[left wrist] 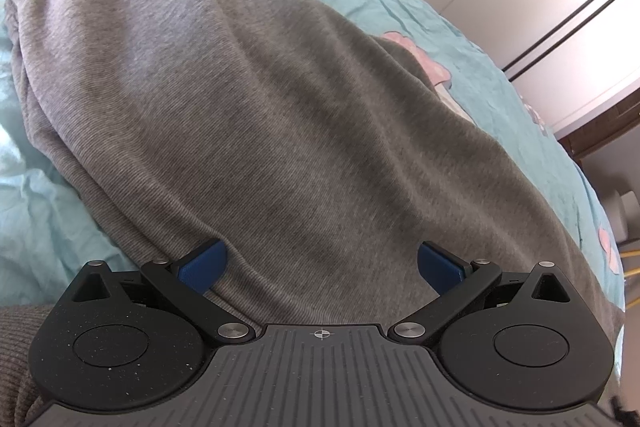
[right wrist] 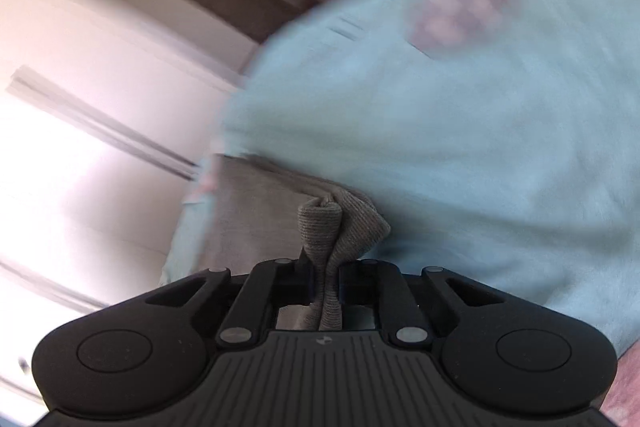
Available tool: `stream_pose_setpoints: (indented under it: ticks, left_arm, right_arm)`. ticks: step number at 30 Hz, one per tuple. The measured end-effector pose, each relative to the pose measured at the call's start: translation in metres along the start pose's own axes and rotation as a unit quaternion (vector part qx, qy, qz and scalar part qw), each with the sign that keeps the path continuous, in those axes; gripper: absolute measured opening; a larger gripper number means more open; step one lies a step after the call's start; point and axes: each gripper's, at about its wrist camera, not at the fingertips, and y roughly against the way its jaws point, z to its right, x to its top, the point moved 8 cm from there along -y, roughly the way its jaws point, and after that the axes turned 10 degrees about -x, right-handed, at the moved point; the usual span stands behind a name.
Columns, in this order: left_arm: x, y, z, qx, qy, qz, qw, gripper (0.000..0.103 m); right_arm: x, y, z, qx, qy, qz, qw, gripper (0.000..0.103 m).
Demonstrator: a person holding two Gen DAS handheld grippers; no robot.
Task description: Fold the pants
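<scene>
— How many garments lie on the bed?
— One pair of grey knit pants (left wrist: pixel 256 115), spread across one wrinkled turquoise bedsheet with pink prints (left wrist: pixel 52 227).
— And tools?
— Two: one black left gripper (left wrist: pixel 322 263), one black right gripper (right wrist: pixel 325 287).

Light teal bed sheet (left wrist: pixel 420 11) with pink printed patches covers the bed, wrinkled all over. Grey pants (left wrist: pixel 248 107) lie right on it, spread wide, the elastic waistband at the far end. Sheet shows on both sides of the pants and beyond the waistband. In the right wrist view, blurred, the same sheet (right wrist: pixel 460 155) stretches away past a bunched grey corner of the pants (right wrist: pixel 340 223)
</scene>
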Motion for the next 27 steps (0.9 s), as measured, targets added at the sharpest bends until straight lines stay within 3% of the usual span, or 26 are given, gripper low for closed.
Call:
stream_pose_setpoints:
  ticks: [2,3,7,9,11,13,16,18,21,24,26,27]
  left_arm:
    - [0.0,0.0,0.0,0.0,0.0,-0.001,1.0,0.103]
    - [0.0,0.0,0.0,0.0,0.0,-0.001,1.0,0.103]
    - [0.0,0.003,-0.001,-0.009,0.004,0.0,1.0,0.103]
    - [-0.001,0.005,-0.001,-0.015,0.005,-0.001,0.9999,0.103]
    - [-0.001,0.008,-0.001,-0.023,0.006,0.001,0.9997,0.103]
    - [-0.001,0.013,-0.001,-0.034,0.009,0.008,0.9994,0.103]
    - [0.002,0.032,-0.003,-0.048,0.021,0.054,0.9972,0.103]
    - [0.006,0.053,-0.007,-0.032,0.024,0.105,0.9936,0.103]
    - [0.012,0.088,-0.014,-0.047,0.034,0.16,0.9854,0.103]
    - [0.012,0.115,-0.027,-0.054,0.057,0.193,0.9781,0.103]
    - [0.011,0.119,-0.033,-0.07,0.073,0.183,0.9779,0.103]
    - [0.01,0.117,-0.035,-0.076,0.08,0.176,0.9782,0.103]
  right_arm:
    - [0.0,0.015,-0.022,0.031,0.035,0.018,0.999,0.01]
    - [0.001,0.016,-0.027,0.024,0.049,0.021,0.998,0.01]
    - [0.002,-0.007,-0.017,-0.088,0.099,-0.01,0.991,0.01]
    - [0.0,-0.015,-0.01,-0.113,0.1,-0.025,0.988,0.01]
    - [0.001,-0.01,-0.023,-0.124,0.119,-0.01,0.985,0.009]
    - [0.0,0.009,-0.062,-0.118,0.183,0.03,0.976,0.009]
    - [-0.024,0.053,-0.152,-0.054,0.299,0.089,0.948,0.009]
    - [-0.066,0.083,-0.219,0.006,0.384,0.12,0.916,0.009]
    - [-0.176,0.114,-0.289,0.105,0.534,0.125,0.829,0.009]
    - [-0.299,0.103,-0.295,0.16,0.631,0.054,0.757,0.009]
    - [-0.377,0.072,-0.269,0.15,0.693,-0.024,0.705,0.009]
    - [-0.405,0.053,-0.251,0.13,0.712,-0.067,0.687,0.01]
